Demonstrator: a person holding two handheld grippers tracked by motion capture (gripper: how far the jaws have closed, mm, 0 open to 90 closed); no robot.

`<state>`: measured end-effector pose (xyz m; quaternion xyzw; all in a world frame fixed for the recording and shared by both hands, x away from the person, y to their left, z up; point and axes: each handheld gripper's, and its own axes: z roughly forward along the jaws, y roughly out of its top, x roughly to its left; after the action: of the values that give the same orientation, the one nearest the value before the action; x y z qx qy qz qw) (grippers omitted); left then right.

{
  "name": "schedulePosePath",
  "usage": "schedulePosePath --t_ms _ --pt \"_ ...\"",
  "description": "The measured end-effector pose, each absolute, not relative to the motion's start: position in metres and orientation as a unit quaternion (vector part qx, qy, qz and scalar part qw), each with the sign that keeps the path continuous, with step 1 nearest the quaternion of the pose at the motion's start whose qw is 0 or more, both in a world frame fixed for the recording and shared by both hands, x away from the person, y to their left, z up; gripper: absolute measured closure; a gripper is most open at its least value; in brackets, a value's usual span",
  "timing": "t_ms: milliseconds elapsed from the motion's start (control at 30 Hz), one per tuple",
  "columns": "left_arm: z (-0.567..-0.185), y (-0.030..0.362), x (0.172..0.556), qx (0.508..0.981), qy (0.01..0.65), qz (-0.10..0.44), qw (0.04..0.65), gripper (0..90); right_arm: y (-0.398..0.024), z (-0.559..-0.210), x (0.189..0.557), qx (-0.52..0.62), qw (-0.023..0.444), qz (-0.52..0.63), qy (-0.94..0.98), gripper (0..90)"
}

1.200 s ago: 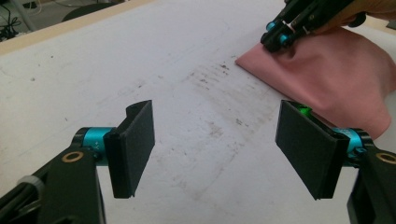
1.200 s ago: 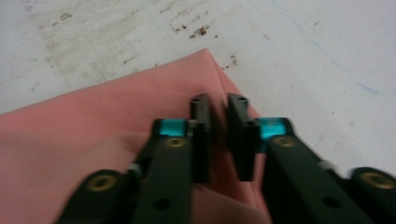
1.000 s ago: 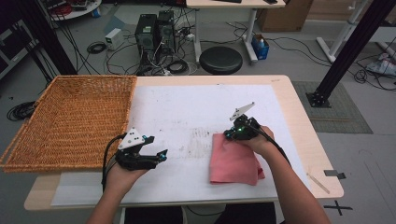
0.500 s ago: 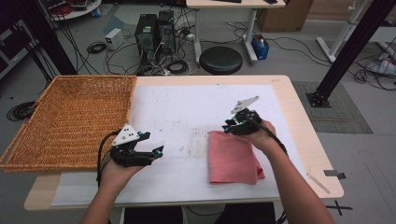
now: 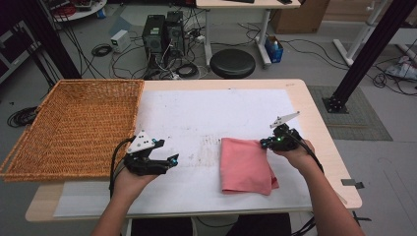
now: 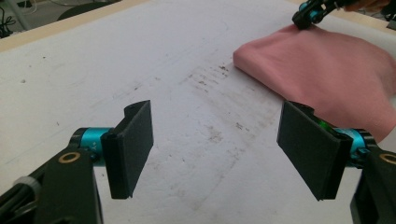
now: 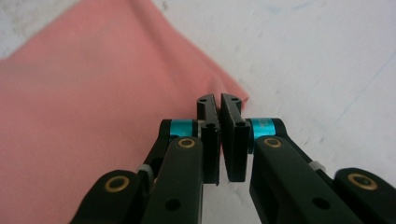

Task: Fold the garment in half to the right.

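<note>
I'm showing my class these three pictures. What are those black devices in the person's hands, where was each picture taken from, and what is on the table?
They are hand-held grippers with two jaws, not robot arms. One picture looks down from above; the other two come from cameras riding on each gripper.

A pink cloth lies folded on the white table, with a wicker basket at the left.

The left gripper is open and holds nothing. The right gripper has just closed at the cloth's corner; whether it pinches fabric is unclear.

Black stool (image 5: 232,63) on grey floor (image 5: 314,59)
</note>
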<state>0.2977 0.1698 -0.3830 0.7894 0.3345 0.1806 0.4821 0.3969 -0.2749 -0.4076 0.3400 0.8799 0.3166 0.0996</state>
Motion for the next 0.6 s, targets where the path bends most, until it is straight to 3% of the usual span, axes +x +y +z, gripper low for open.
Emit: schedulePosePath --t_ms 200,333,467,500,600 --pt "-0.381 0.171 0.296 0.783 0.340 0.186 0.487 27.0 -0.271 -0.381 0.404 0.320 0.163 0.339 0.870 87.4" --pt "-0.382 0.172 0.295 0.780 0.341 0.187 0.490 27.0 -0.271 -0.389 0.407 0.327 0.162 0.334 0.869 84.6" --pt "-0.382 0.174 0.295 0.784 0.334 0.186 0.489 27.0 -0.274 -0.396 0.402 0.331 0.159 0.343 0.865 70.2" --pt "-0.382 0.175 0.296 0.784 0.334 0.186 0.489 26.6 -0.279 -0.392 0.394 0.325 0.158 0.356 0.862 62.8" --pt "-0.379 0.176 0.297 0.787 0.330 0.190 0.485 26.4 -0.284 -0.387 0.384 0.322 0.158 0.368 0.858 60.1"
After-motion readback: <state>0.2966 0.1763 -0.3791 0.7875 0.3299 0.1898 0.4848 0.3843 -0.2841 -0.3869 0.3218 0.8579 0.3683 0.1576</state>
